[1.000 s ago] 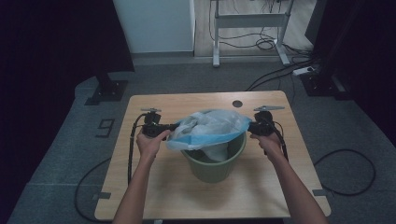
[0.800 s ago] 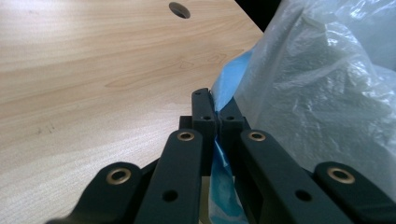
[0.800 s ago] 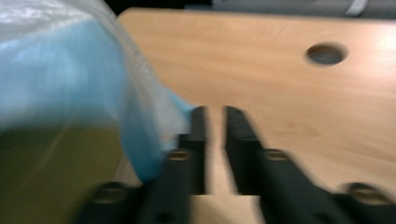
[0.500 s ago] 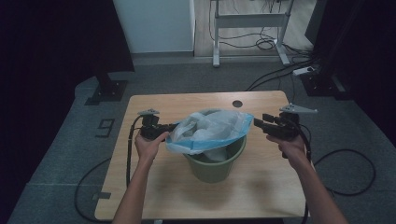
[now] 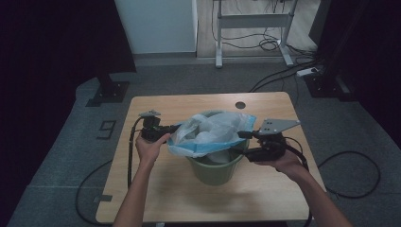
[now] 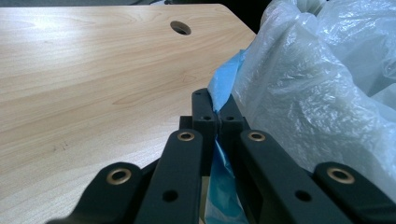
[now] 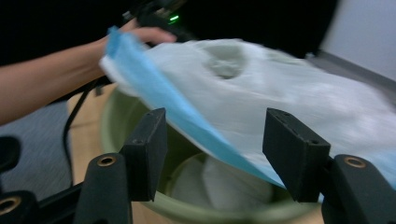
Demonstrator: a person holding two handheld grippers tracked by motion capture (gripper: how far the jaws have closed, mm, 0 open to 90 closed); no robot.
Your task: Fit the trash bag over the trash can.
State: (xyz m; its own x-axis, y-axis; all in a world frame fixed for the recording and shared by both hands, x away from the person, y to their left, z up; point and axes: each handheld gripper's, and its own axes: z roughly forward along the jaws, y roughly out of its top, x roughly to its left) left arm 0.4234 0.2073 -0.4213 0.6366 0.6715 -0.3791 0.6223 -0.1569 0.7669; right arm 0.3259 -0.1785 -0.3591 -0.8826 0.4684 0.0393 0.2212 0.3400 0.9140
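Draping limply over the round green plastic bin [image 5: 215, 168] on the worktop [image 5: 189, 106], the thin, slippery translucent blue-edged bag [image 5: 210, 132] is best taken by its hem, where the left gripper [image 6: 217, 122] jaws are clamped, while the right gripper [image 7: 215, 149] jaws stand apart.

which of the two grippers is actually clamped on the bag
The left gripper: its jaws are shut on the blue edge of the bag. The right gripper has its jaws wide apart, with the bag's edge merely passing between them.

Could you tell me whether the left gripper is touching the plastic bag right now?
Touching. In the left gripper view, the left gripper has its jaws shut on the blue edge of the plastic bag, with the film pinched between them.
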